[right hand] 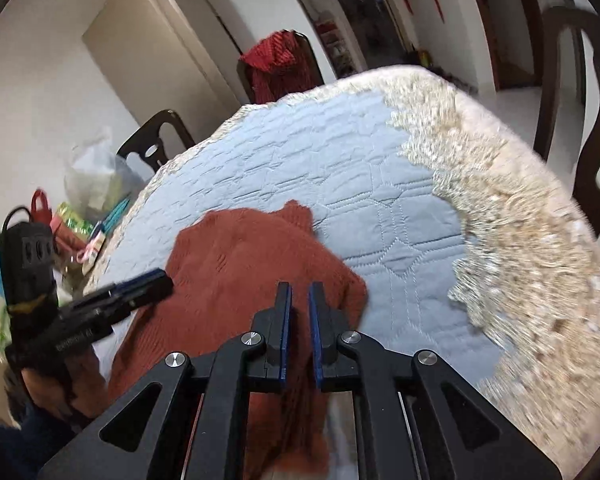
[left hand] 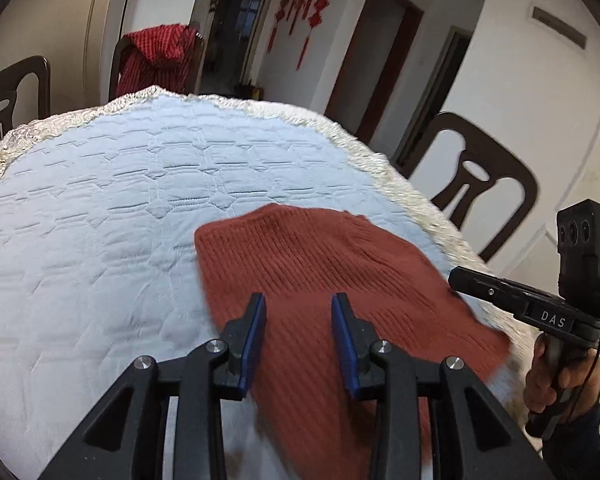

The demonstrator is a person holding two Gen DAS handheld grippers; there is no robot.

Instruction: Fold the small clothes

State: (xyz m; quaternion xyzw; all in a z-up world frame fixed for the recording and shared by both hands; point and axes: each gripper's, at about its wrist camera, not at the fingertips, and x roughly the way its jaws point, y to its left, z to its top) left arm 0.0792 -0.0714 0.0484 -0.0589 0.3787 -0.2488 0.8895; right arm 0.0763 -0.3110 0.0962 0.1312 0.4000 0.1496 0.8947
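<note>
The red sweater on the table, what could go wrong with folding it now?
The red sweater lies close to the table's fringed edge, so a pull could drag it off. The left gripper is open above the knit without a hold. The right gripper looks nearly shut with knit bunched beneath it, so the fold may come out crooked.

A rust-red ribbed knit garment (left hand: 320, 272) lies spread and slightly rumpled on the quilted cover. It runs beneath and ahead of both pairs of jaws; folds bunch under the right pair.
</note>
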